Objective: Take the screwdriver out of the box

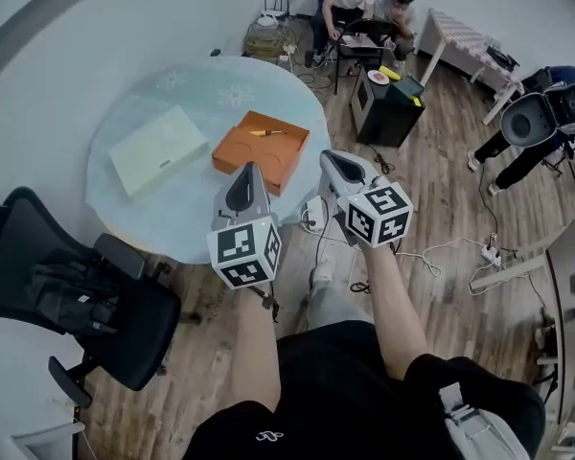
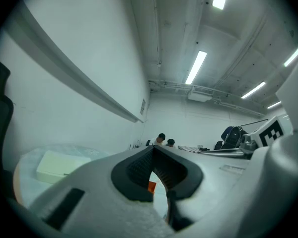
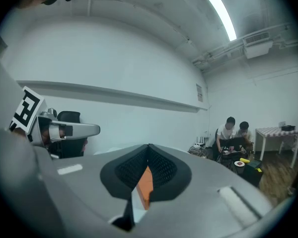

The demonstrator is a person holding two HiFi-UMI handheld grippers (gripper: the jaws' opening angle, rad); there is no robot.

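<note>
Reaching for the box (image 1: 289, 128) is judged the step in hand.
- Left gripper (image 1: 248, 168), right gripper (image 1: 329, 157): both clenched, empty, at the near edge of the table (image 1: 125, 113).
- Screwdriver (image 1: 266, 133): lying inside the open box, by the far wall.
- Method: part one gripper's jaws first, lower over the screwdriver, close squarely, lift straight.

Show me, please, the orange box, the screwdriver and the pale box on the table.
orange box (image 1: 254, 151), head view, on its bare inner floor.
screwdriver (image 1: 265, 133), head view, on its middle.
pale box (image 1: 159, 149), head view, on its top face.
</note>
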